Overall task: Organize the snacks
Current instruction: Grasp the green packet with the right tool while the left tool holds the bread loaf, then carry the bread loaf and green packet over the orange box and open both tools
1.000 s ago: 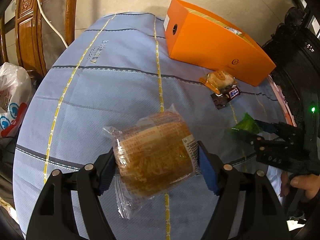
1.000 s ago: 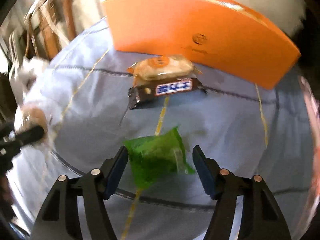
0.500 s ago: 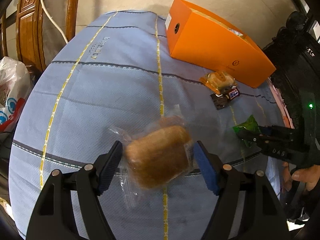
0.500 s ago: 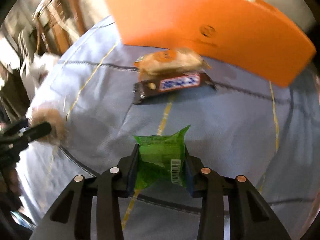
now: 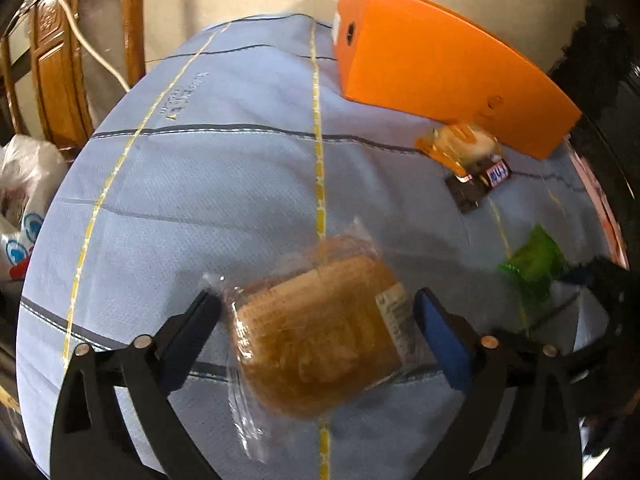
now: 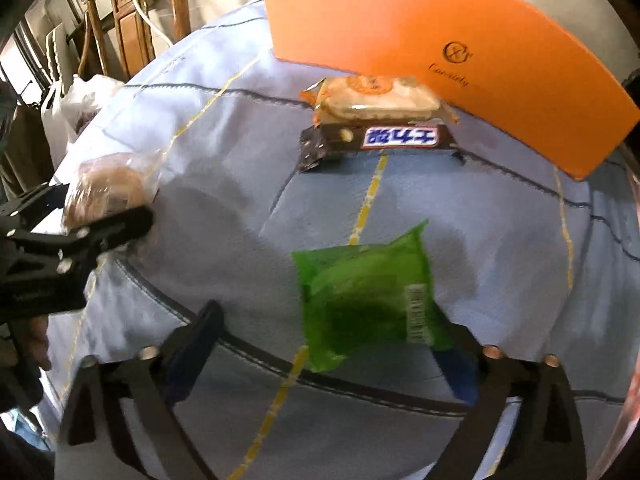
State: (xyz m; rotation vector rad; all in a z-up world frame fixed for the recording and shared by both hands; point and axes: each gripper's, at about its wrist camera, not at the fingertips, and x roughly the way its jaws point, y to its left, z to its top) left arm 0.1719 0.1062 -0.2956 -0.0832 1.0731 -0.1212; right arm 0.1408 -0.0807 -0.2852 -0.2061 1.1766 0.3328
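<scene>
A pale blue tablecloth (image 5: 208,184) with yellow and dark stripes covers the whole work surface. At its far edge stands a long orange box (image 5: 440,64), the biggest thing on the cloth. Beyond the table, at the left, are carved wooden furniture (image 5: 56,80) and a white plastic bag (image 5: 24,192).

The left gripper (image 5: 316,320) points steeply down at the cloth. Its jaws have just been opening and now stand wide, with a clear-wrapped bread bun (image 5: 320,332) between them. The left pad is just beside the wrapper's edge and the right pad sits near the labelled end; no pressing shows on either side, so the bun looks released, lying on the cloth across a yellow stripe.

The right gripper (image 6: 332,340) has also just sprung its jaws apart, and they are spread as wide as they go. A green snack packet (image 6: 368,296) lies between them, off-centre: its barcode end reaches the right finger, whether touching I cannot tell, while the left finger stands well apart from it.

Farther on, just in front of the orange box, a wrapped pastry in an orange packet (image 6: 376,98) rests against a brown chocolate bar (image 6: 380,140) with a blue-and-white label.
</scene>
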